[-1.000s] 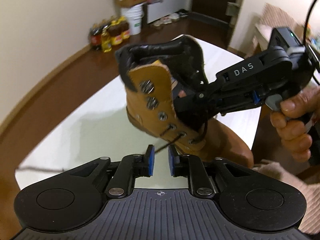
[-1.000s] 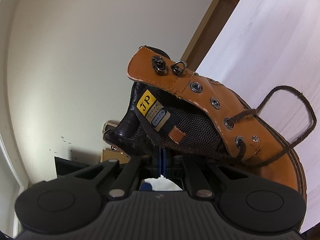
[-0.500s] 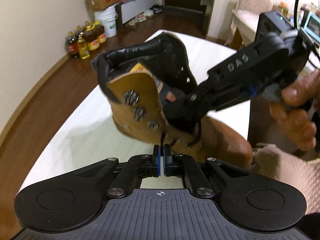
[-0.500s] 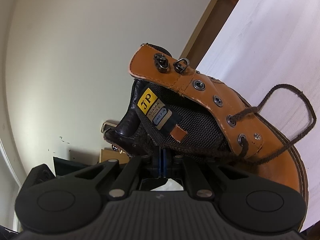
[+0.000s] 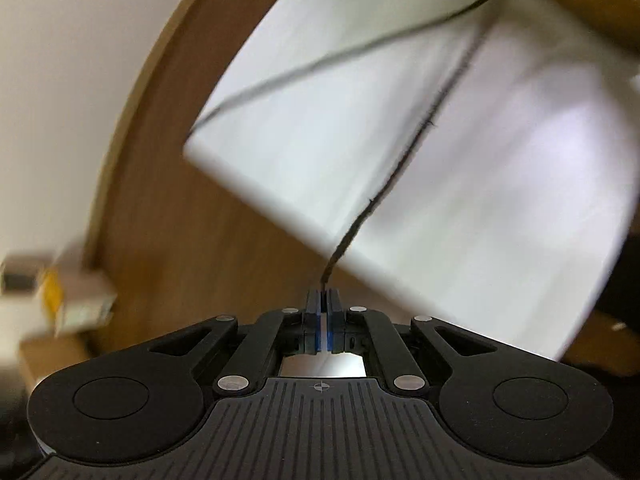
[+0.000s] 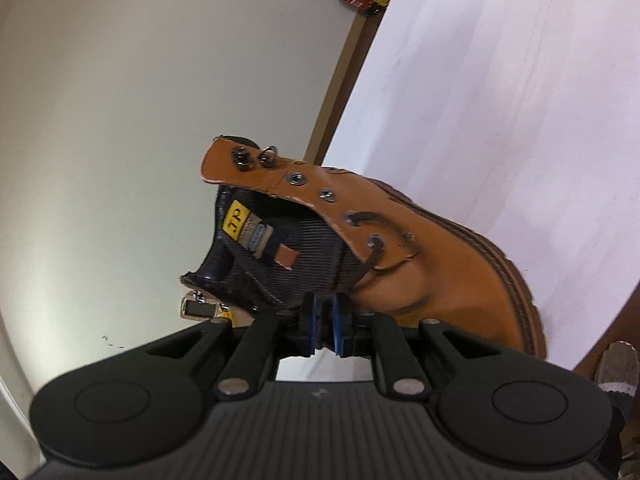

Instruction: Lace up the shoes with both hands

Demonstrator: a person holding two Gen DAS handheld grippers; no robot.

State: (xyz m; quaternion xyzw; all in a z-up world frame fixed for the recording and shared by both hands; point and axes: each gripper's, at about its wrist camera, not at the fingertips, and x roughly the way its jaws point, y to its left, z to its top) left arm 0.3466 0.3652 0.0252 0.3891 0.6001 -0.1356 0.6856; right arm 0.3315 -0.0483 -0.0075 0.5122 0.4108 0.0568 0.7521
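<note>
While the left gripper [image 5: 323,300] stays pinched on the dark lace [image 5: 404,152], drawing it taut from the bottom centre toward the upper right of its blurred view across the white table [image 5: 500,208], the tan boot [image 6: 440,276] fills the middle of the right wrist view, tilted on that table. The right gripper [image 6: 326,320] has just been parting its jaws, a gap showing beside the boot's tongue. Only the two lowest eyelets carry lace; the upper eyelets and hooks remain unthreaded.

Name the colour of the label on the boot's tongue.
Yellow with dark lettering, label; clearest in the right wrist view.
</note>
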